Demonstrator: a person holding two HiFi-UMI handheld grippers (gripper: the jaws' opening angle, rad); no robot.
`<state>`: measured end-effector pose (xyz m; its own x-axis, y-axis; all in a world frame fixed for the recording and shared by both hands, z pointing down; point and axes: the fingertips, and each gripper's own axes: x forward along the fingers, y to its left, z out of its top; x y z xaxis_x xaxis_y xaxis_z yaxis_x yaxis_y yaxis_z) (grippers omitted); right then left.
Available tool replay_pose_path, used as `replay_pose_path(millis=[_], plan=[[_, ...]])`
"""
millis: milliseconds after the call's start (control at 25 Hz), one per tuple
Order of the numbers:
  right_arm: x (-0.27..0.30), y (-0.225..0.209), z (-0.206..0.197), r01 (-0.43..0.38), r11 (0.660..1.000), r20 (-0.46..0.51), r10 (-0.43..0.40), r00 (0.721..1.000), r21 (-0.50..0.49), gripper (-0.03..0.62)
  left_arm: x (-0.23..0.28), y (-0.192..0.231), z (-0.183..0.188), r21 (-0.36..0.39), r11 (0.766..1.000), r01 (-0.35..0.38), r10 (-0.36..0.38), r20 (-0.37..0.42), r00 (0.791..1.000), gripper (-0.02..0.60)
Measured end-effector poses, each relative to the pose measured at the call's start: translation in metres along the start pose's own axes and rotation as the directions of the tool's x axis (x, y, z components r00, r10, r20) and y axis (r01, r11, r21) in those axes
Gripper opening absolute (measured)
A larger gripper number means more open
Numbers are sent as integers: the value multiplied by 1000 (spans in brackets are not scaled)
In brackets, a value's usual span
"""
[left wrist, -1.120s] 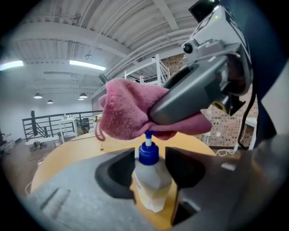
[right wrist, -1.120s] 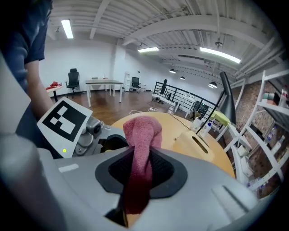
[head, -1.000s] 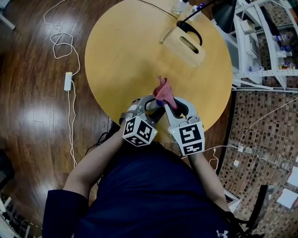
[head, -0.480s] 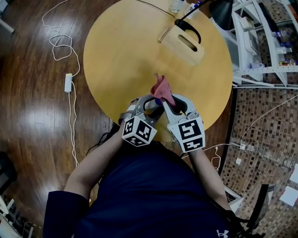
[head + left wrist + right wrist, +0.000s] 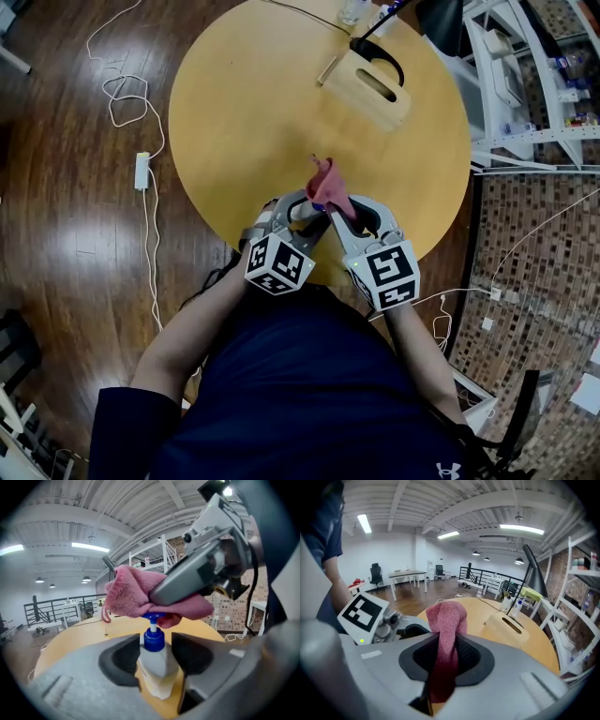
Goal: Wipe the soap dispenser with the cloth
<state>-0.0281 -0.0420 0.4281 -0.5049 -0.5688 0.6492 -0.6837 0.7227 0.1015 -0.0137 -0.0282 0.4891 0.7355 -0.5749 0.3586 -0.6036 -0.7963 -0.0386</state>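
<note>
Barely shifted, right gripper (image 5: 446, 660) pinches 1 cloth (image 5: 446, 618); left gripper (image 5: 157, 658) clamps 1 soap dispenser (image 5: 153, 640).

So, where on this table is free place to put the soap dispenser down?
The left half of the round table is bare, up to the far rim. A smaller bare strip lies right of the cloth, on this side of the wooden box. It is crowded at the far edge: box and bottles.

Fuzzy terry cloth (image 5: 445, 620); smooth wooden table (image 5: 253, 112)
</note>
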Motion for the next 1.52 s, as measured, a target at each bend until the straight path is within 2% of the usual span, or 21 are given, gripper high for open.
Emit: replay_pose_path(millis=[120, 280, 360, 440, 520, 560, 640, 680, 800, 840, 920, 1000, 1080, 1120, 1280, 1440, 1520], plan=[[6, -30, -8, 46, 994, -4, -46, 999, 97, 71, 1, -1, 0, 1, 1000, 5, -5, -2, 1000, 213], [-2, -37, -14, -8, 950, 54, -10, 998, 313, 72, 0, -2, -2, -11, 1000, 8, -9, -13, 1000, 216], [-11, -31, -11, -28, 944, 101, -5, 995, 328, 72, -2, -1, -3, 4, 1000, 3, -2, -38, 999, 219], [-18, -23, -10, -36, 954, 126, -1, 992, 297, 72, -5, -2, -4, 54, 999, -5, 9, -83, 997, 227], [-20, -13, -14, -50, 962, 123, 17, 992, 269, 72, -8, -2, -9, 97, 995, -10, 24, -147, 989, 267], [-20, -7, -16, -70, 959, 119, 38, 992, 274, 72, -8, -2, -14, 111, 994, -4, 25, -194, 981, 267], [-20, -2, -20, -119, 941, 135, 79, 988, 318, 72, -8, -6, -29, 146, 989, 33, 12, -297, 955, 246], [-21, -8, -22, -128, 928, 153, 78, 985, 351, 72, -7, -9, -33, 168, 984, 52, 5, -323, 946, 239], [-14, -48, -30, -114, 879, 183, 32, 983, 462, 72, -3, -8, -33, 195, 978, 75, -6, -334, 943, 239], [-8, -54, -34, -133, 871, 183, 51, 982, 473, 72, -2, -6, -33, 193, 978, 77, -9, -333, 943, 239], [8, -45, -44, -212, 892, 163, 159, 974, 399, 72, -3, -4, -33, 189, 979, 79, -13, -328, 945, 239], [20, -23, -55, -281, 930, 113, 260, 959, 238, 72, -6, -6, -34, 191, 978, 80, -14, -322, 947, 239], [21, -2, -63, -334, 934, 79, 326, 942, 127, 72, -7, -8, -35, 195, 978, 78, -11, -322, 947, 240], [19, 8, -64, -355, 928, 75, 348, 935, 117, 72, -8, -8, -35, 196, 978, 76, -9, -323, 946, 241], [6, 37, -66, -406, 885, 101, 393, 914, 226, 71, -11, -5, -38, 203, 977, 60, 8, -321, 947, 241], [-1, 66, -65, -504, 815, 115, 493, 862, 284, 70, -9, -3, -40, 232, 972, 47, 31, -319, 947, 245], [-1, 65, -69, -513, 799, 120, 502, 856, 315, 71, -6, -4, -41, 257, 966, 36, 49, -316, 947, 250]])
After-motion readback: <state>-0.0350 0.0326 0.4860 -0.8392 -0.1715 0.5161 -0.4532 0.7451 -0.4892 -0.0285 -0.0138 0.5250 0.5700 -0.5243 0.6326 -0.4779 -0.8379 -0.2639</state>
